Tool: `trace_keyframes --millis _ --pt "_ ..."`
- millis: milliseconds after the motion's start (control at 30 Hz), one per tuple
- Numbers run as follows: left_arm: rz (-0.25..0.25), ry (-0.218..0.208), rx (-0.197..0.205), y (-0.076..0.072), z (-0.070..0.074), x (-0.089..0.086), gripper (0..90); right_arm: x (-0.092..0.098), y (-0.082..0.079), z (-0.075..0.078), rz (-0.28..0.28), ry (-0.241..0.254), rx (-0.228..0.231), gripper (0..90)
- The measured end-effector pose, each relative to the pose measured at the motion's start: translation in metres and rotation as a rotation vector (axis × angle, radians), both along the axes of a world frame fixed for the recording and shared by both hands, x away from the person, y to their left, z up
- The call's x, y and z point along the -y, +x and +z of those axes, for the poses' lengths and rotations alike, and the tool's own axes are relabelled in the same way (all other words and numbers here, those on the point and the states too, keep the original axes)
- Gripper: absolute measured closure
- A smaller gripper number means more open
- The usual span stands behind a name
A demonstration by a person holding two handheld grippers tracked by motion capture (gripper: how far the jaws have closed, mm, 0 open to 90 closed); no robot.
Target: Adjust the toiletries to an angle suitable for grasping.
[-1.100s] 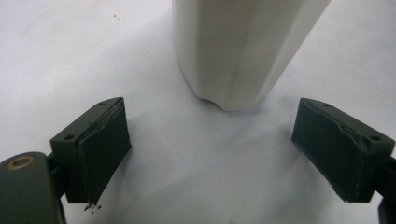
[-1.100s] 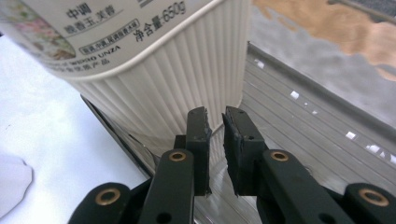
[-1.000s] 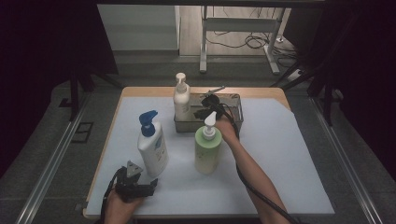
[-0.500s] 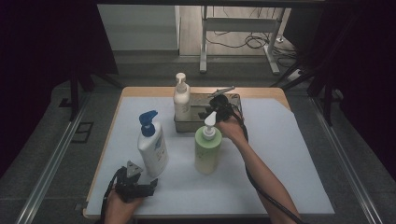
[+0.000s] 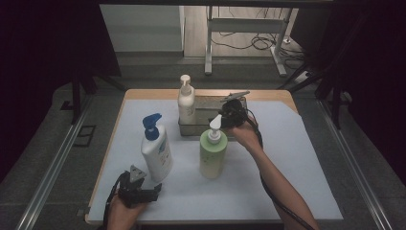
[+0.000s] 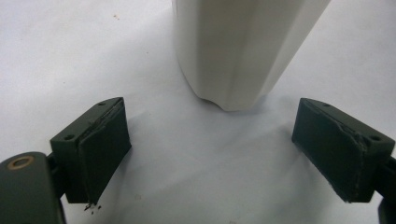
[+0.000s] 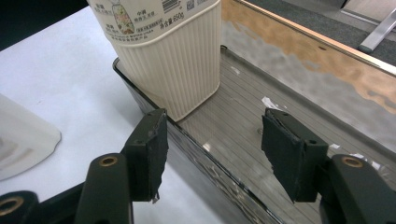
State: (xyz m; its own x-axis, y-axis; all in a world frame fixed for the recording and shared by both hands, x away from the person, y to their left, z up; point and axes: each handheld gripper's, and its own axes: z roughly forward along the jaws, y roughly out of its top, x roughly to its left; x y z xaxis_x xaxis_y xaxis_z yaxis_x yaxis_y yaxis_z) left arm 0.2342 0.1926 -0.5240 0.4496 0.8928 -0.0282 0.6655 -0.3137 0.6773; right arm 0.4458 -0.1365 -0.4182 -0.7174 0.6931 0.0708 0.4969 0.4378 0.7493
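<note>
So the job here looks like loading pump bottles into the metal tray [image 5: 189,128] at the far side of the table, and it's about a third done: the cream bottle [image 5: 186,100] is standing upright in the tray's left end, with the rest of the tray floor bare, at least what the right gripper view shows of it. The right gripper [image 5: 231,111] is hanging over the tray just right of that bottle, jaws apart with nothing between them; in its own view the cream bottle [image 7: 173,56] sits ahead and to the left of the pads, not touching them, and the tray rim [image 7: 196,140] runs right under the jaws. Still left to go, I'd say: the green bottle [image 5: 213,155] with the white pump, standing on the white mat just in front of the tray, and the white bottle with the blue pump [image 5: 155,148] further left and nearer the person. The left gripper [image 5: 139,189] is parked low by that blue-pump bottle, jaws wide open, the bottle's base [image 6: 243,51] just ahead of the pads but not between them, so no grip there yet. Compared with a second ago, the right hand has pulled back and up a bit from the cream bottle, and its jaws have just been opening with nothing in them, which reads like a fresh release. The left hand and both loose bottles haven't budged.
</note>
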Motion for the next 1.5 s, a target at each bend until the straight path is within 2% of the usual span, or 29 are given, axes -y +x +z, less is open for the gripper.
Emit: trace_keyframes --millis 533,967,1500 --pt "0.001 0.000 0.001 0.000 0.000 0.000 10.8 0.022 -0.018 0.001 0.002 -0.005 0.020 35.5" --pt "0.001 0.001 0.001 0.000 0.000 0.000 10.8 0.043 -0.041 0.006 0.010 -0.014 0.039 31.9" --pt "0.001 0.001 0.001 0.000 0.000 0.000 10.8 0.071 -0.069 -0.003 0.018 -0.001 0.025 29.0"
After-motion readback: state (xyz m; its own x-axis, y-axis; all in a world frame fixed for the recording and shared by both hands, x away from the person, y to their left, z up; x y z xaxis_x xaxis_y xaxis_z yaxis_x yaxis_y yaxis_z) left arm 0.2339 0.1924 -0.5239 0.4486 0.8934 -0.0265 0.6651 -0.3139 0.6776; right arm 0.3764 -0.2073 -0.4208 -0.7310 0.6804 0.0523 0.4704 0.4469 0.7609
